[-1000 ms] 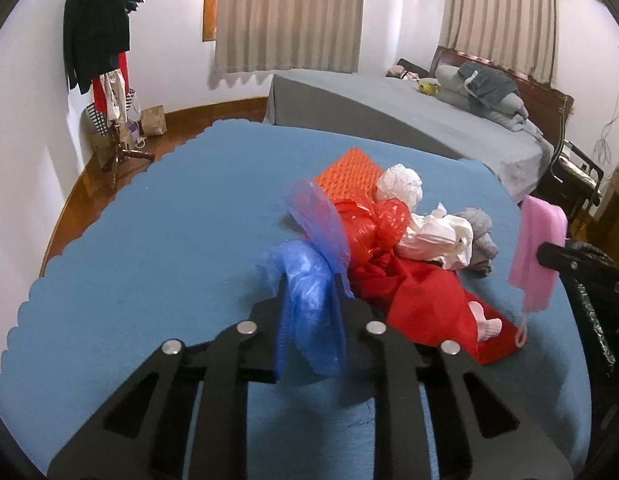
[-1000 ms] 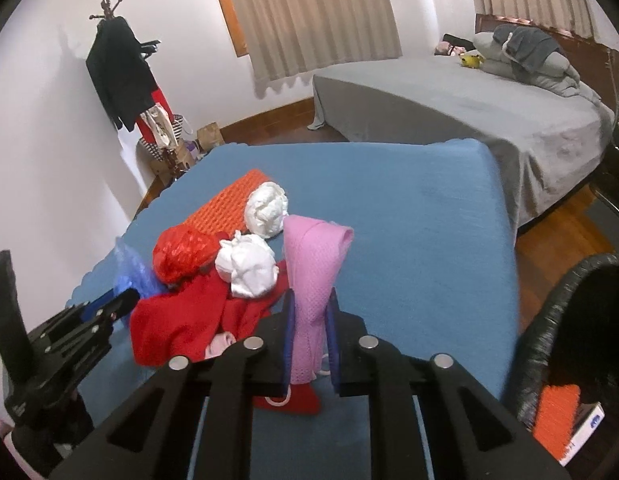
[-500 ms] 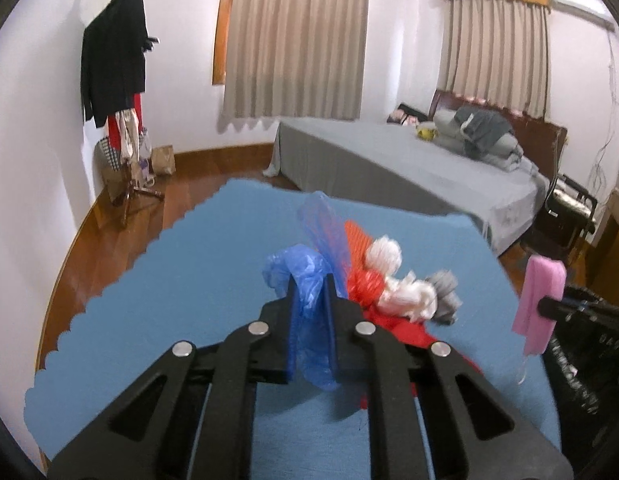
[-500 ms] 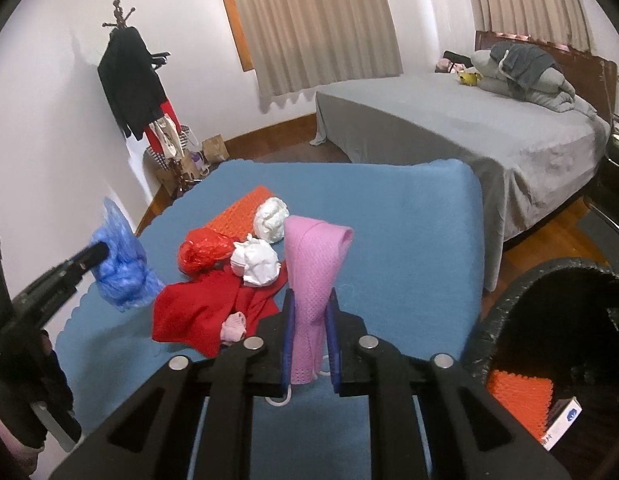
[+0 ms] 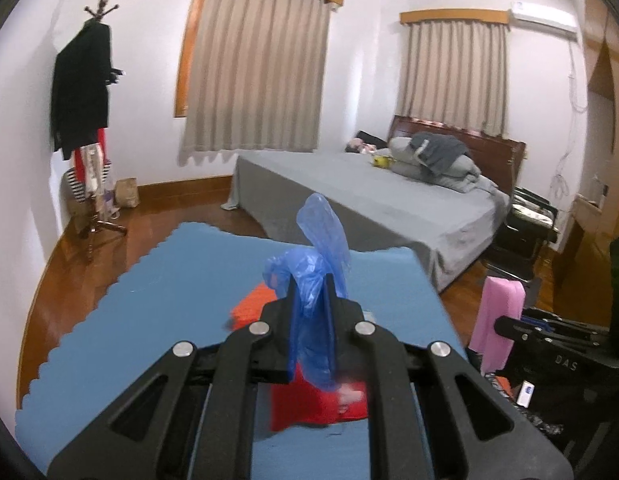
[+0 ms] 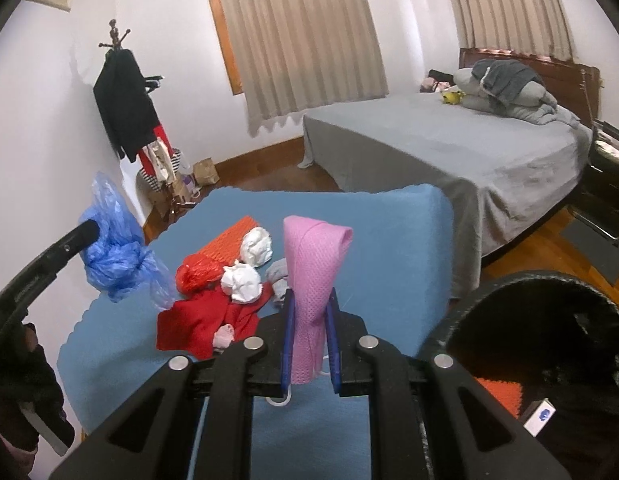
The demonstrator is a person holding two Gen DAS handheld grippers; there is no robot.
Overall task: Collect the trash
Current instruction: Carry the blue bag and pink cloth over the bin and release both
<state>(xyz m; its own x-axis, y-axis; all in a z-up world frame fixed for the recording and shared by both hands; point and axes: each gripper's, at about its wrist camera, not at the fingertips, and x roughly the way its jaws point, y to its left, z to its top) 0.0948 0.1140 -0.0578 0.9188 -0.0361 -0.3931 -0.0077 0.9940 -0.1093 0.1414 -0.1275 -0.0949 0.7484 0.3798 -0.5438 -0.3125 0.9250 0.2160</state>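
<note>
Two pieces of trash are already lifted off the blue mat (image 6: 389,240) and none of the rest is yet collected. The left gripper (image 5: 311,280) is clamped on a crumpled blue plastic bag (image 5: 315,264), thin and translucent, with one flap standing up above the jaws. The right gripper (image 6: 309,300) is closed tight on a pink cloth (image 6: 315,276), a soft waffle-textured strip folded over at its top, with a white loop hanging below it.

Seen from the right wrist, the black bin (image 6: 549,340) sits at about four o'clock, just beside the mat's edge; an orange ribbed piece and a small white box already lie inside it, so part of the work is judged done.

Still left on the mat, around ten o'clock from the right gripper, is a loose heap: a limp red cloth (image 6: 197,320), a shiny red plastic bag (image 6: 197,274) balled up, two white crumpled wads (image 6: 243,282) (paper or tissue, which cannot be told), an orange ribbed pad (image 6: 229,240) and a small grey piece (image 6: 279,274). Both held items have yet to be dropped into the bin.
</note>
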